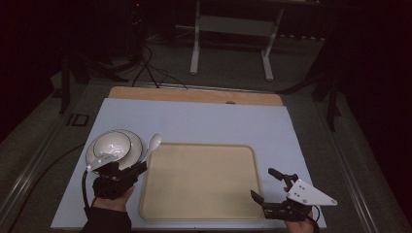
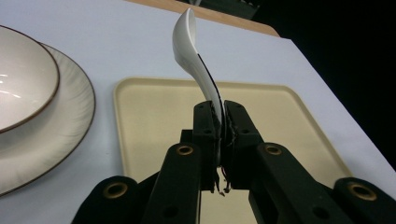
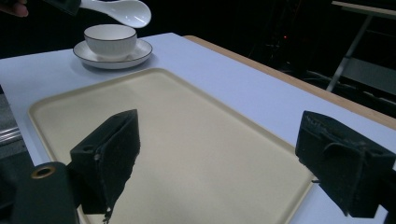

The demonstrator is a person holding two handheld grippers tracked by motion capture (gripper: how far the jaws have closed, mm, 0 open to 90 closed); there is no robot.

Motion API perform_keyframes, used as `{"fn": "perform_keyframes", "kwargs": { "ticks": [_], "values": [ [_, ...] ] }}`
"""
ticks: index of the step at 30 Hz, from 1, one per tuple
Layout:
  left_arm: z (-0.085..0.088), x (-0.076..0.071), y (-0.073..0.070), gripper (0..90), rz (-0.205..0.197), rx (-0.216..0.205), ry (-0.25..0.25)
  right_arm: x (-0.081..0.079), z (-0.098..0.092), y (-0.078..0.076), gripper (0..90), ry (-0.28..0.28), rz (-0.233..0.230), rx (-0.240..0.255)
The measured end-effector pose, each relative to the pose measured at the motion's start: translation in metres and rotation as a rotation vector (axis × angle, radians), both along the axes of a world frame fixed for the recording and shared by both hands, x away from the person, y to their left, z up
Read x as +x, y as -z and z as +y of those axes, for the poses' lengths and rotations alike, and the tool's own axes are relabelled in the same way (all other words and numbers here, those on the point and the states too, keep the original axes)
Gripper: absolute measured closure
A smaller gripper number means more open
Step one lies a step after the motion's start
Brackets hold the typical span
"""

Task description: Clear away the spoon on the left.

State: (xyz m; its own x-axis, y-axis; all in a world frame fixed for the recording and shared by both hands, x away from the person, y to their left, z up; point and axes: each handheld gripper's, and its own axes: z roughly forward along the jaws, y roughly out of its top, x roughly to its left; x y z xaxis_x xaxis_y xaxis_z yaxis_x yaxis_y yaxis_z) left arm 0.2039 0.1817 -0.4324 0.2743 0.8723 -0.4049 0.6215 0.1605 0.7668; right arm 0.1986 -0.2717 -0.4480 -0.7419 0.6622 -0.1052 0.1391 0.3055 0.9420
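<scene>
Near the table's left edge, white ceramic spoon (image 2: 196, 60) clamped by its handle in left gripper (image 1: 138, 170), lifted beside bowl (image 1: 112, 144) on saucer (image 1: 137, 141); placement on empty tray (image 1: 199, 182) apparently pending; right gripper (image 1: 266, 185) gaping, idle.

Left gripper (image 1: 141, 167): black body, black linkage arms with brass-ringed pivot holes, black cable trailing. Right gripper (image 1: 265, 184): black, topped by a grey three-cornered plate with small screws. Sleeves apparently dark.

Dim room, lit table, soft focus
</scene>
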Motion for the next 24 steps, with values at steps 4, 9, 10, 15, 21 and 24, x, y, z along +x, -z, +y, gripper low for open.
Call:
{"fn": "perform_keyframes", "kwargs": {
  "ticks": [4,9,10,15,21,24],
  "values": [
    [-0.01,0.0,0.007,85.2,0.008,-0.01,0.012,0.0,0.0,0.0,13.9,0.002,0.002,0.003],
    [-0.022,-0.002,0.011,85.1,0.008,-0.039,0.047,0.0,0.0,0.0,13.9,0.003,0.001,0.001],
    [-0.023,-0.002,0.011,85.2,0.008,-0.037,0.048,0.0,0.0,0.0,13.9,0.003,0.002,0.001],
    [-0.03,-0.004,0.02,85.1,0.021,-0.045,0.029,0.0,0.0,0.0,13.9,0.004,0.002,0.001],
    [-0.038,-0.008,0.031,85.1,0.013,-0.021,-0.013,0.001,0.001,0.001,13.9,0.004,0.007,0.0],
    [-0.041,-0.009,0.038,85.1,0.013,-0.02,-0.036,0.001,0.001,0.001,13.9,0.003,0.007,-0.002]
  ]
}}
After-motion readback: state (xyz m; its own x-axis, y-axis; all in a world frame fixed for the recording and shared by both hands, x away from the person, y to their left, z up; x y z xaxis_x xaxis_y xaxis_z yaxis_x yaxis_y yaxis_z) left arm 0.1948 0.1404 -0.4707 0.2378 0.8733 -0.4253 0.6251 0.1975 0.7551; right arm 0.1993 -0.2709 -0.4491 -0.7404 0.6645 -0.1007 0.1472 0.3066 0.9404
